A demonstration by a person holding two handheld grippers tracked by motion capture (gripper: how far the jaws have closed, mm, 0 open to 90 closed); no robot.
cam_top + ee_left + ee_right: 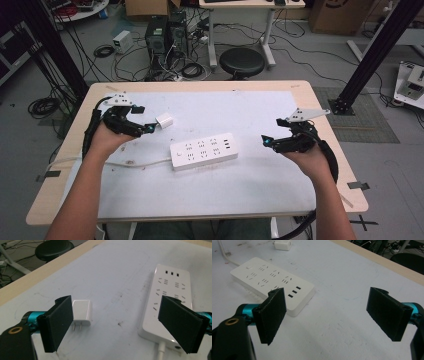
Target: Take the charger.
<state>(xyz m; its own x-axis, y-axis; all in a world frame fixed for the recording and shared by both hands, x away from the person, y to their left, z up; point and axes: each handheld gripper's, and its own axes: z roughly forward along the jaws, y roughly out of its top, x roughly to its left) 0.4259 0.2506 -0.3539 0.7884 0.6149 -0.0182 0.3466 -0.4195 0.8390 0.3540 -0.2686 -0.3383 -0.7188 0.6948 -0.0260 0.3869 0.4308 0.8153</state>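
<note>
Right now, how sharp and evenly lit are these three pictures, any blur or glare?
High view: even light, soft shadows, power strip legible. Left gripper view: charger and its prongs fairly sharp, near jaws softer. Right gripper view: slight softness, no glare on the table.

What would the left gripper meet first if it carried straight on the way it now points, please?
Probably the white charger, lying just ahead by one jaw of the open left gripper; beyond it the way looks free, though depth is unclear.

No legible text anywhere; the views seem too blurry.
</note>
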